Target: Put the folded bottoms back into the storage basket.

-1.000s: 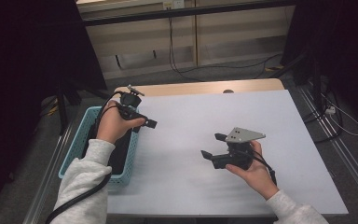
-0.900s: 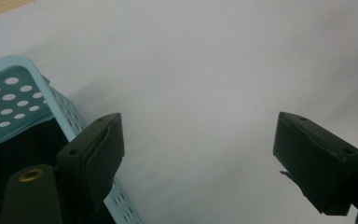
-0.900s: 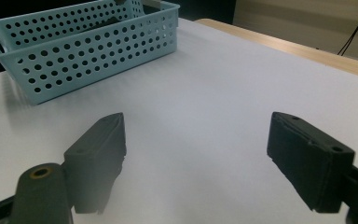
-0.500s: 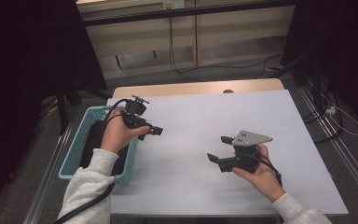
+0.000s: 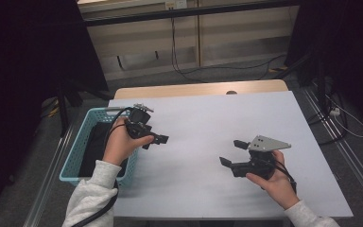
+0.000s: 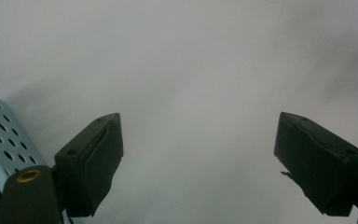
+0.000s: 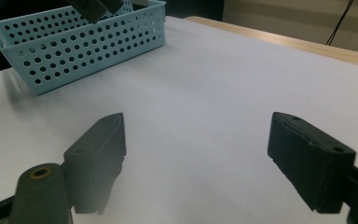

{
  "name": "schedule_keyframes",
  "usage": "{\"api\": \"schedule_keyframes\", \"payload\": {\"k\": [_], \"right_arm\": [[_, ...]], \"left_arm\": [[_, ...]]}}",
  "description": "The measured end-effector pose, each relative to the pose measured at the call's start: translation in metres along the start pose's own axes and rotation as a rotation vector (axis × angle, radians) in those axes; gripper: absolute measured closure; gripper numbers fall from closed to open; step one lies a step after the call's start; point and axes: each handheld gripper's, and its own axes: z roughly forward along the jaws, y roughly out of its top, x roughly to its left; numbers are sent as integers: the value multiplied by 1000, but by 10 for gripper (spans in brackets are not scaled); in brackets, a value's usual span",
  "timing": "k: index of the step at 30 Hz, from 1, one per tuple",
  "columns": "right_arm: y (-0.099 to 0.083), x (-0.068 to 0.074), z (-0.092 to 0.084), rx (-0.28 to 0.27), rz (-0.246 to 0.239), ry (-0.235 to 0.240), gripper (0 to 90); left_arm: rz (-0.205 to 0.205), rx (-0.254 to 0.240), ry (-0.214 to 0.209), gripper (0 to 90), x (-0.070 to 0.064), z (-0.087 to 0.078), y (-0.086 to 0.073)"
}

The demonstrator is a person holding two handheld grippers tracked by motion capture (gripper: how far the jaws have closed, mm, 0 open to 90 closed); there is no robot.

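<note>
1. A white table (image 5: 246,123) was spread out ahead of the jaws.
2. A wooden edge strip (image 5: 198,89) was seen at its far side.
3. Beyond it, beige wall panels (image 5: 227,33) and trailing floor cables (image 5: 246,71) were dimly lit.

Beyond the left gripper (image 6: 200,154), whose two black jaws stand wide apart with nothing between them, the white table surface (image 6: 191,70) is a soft blur with no edge or texture to make out. Beside its left jaw, the light blue perforated plastic basket (image 6: 0,135) is cut off by the picture's left edge, so just one corner of its wall shows. In the high view, the dark contents of that basket (image 5: 97,142), right behind the left gripper, are too dim to identify, and the holding hand (image 5: 118,144) covers part of the basket's near rim. In the right gripper view, the other gripper far ahead is cropped by the top edge.
</note>
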Motion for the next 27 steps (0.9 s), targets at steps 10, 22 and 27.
{"api": "schedule_keyframes", "payload": {"k": [10, 22, 27], "right_arm": [[-1, -2, 3, 10, -4, 2, 185], [-1, -3, 2, 9, -9, 1, 185], [-1, -4, 2, 13, -9, -1, 184]], "left_arm": [[6, -8, -33, 153, -6, 7, -8], [22, -6, -60, 152, -12, 12, -14], [31, 2, -69, 150, -16, 18, -18]]}}
